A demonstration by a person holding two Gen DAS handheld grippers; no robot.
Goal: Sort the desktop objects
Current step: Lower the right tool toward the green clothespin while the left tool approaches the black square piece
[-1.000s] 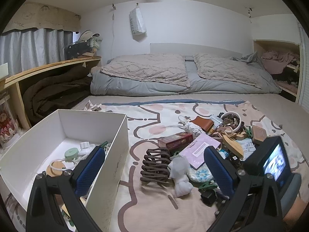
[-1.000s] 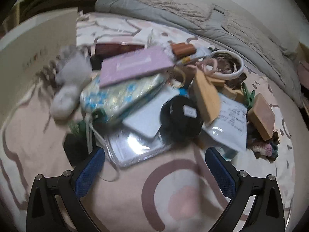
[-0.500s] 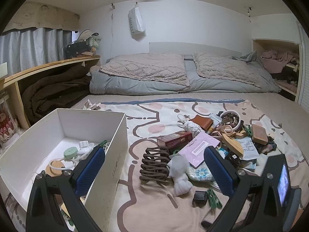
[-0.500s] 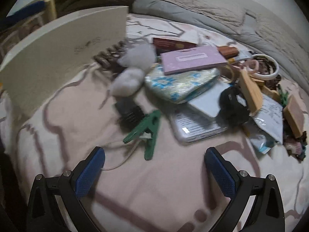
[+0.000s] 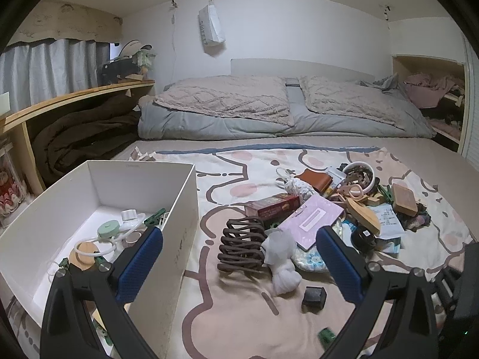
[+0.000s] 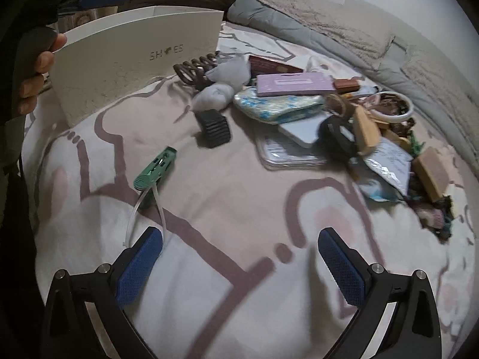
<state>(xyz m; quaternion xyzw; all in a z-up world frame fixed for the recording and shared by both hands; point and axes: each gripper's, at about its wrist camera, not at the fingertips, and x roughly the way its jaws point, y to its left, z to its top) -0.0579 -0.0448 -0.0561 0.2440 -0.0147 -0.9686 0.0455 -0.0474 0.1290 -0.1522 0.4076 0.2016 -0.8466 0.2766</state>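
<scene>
Green clothes peg (image 6: 155,166), trailing a clear cord, lies apart from the clutter pile (image 6: 329,119), just ahead of the right tool (image 6: 239,264), which is wide open and empty. Left tool (image 5: 239,261), likewise open and empty, straddles the white shoebox (image 5: 179,239) wall, presumably the sorting bin. All rest on a patterned blanket (image 6: 239,203) over a bed.

Back of the room, a grey duvet (image 5: 209,124) lies along the wall with two beige pillows (image 5: 224,98) on top. Above them a white bag (image 5: 212,25) hangs on the wall. Left side, grey curtains (image 5: 51,68) over a wooden shelf (image 5: 74,97), a brown blanket (image 5: 83,131) stuffed underneath. Far right, a cubby (image 5: 431,95) full of pink clothes.
</scene>
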